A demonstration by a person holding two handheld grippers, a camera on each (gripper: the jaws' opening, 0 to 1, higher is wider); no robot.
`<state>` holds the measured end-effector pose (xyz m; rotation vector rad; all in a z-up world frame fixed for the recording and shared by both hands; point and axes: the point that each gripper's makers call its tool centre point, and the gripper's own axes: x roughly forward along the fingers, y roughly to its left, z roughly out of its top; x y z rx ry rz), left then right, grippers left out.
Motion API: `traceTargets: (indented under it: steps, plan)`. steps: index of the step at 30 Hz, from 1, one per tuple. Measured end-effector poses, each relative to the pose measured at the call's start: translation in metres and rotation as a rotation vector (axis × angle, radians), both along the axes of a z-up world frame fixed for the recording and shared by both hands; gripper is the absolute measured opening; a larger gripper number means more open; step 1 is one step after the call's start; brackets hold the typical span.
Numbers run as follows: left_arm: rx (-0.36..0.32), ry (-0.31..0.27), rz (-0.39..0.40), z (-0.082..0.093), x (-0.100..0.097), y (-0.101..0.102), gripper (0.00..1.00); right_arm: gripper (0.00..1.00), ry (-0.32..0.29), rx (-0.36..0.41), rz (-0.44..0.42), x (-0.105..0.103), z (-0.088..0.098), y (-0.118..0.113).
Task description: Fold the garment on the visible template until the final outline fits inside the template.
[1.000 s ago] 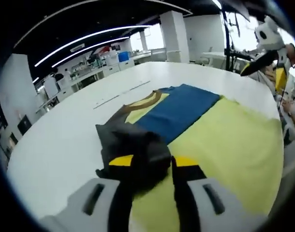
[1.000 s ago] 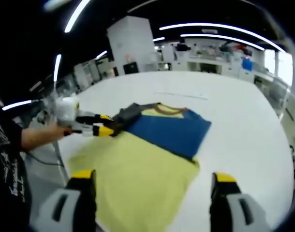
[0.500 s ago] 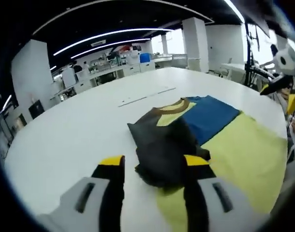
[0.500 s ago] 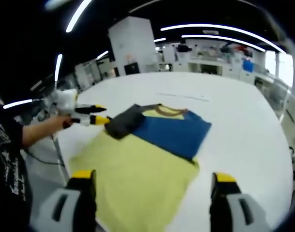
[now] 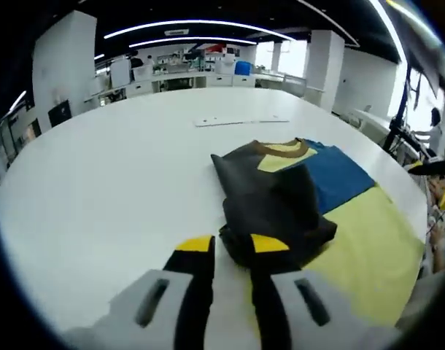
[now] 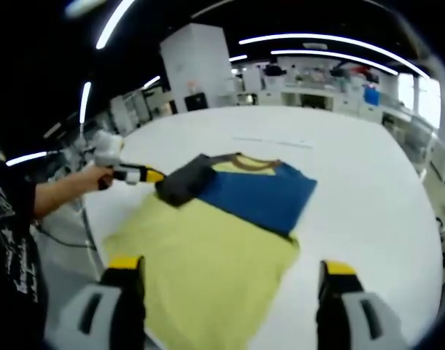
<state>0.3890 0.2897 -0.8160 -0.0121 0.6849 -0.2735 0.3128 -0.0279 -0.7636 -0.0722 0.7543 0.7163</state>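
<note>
1. The garment (image 5: 295,211) lies flat just ahead of the left gripper (image 5: 232,248)'s jaw tips, a soft T-shirt in three colours: yellow-green body, blue panel, dark grey sleeve with a brown neck band.
2. That grey sleeve (image 5: 270,200) sits folded over the shirt in a rumpled heap, its near edge right at the yellow tips.
3. In the right gripper view the same garment (image 6: 222,248) spreads between and beyond the wide-set jaws, blue panel (image 6: 255,193) farthest out.
4. Under it all, a smooth white table (image 5: 98,182); no template outline can be made out.
5. Beyond: white pillars, workbenches, long ceiling light strips.
6. Left gripper: jaws nearly together, a slim gap, nothing visibly pinched.
7. Right gripper (image 6: 233,273): jaws far apart, empty, hovering over the hem.
8. A person's hand (image 6: 91,176) holds the left gripper level, pointed at the sleeve.
</note>
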Motion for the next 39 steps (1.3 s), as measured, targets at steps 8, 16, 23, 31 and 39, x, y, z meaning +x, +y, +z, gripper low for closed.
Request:
traceTargets:
  steps: [8, 16, 23, 31, 39]
  plan:
    - [-0.028, -0.002, 0.021, 0.002, -0.002, 0.007, 0.0, 0.99, 0.001, -0.002, -0.008, 0.0, 0.0, -0.001]
    - [-0.017, -0.072, 0.048, 0.025, -0.005, 0.023, 0.0, 0.99, 0.002, 0.0, 0.003, -0.001, 0.0, 0.002]
    - [0.022, -0.127, 0.083, 0.041, -0.002, 0.044, 0.0, 0.99, -0.001, 0.0, 0.012, -0.002, 0.001, 0.007]
    - [0.05, -0.181, 0.118, 0.052, -0.008, 0.071, 0.0, 0.99, -0.004, -0.001, 0.031, -0.002, 0.002, 0.011]
    - [0.087, -0.202, 0.158, 0.052, -0.018, 0.104, 0.0, 0.99, -0.006, -0.004, 0.033, -0.002, 0.002, 0.012]
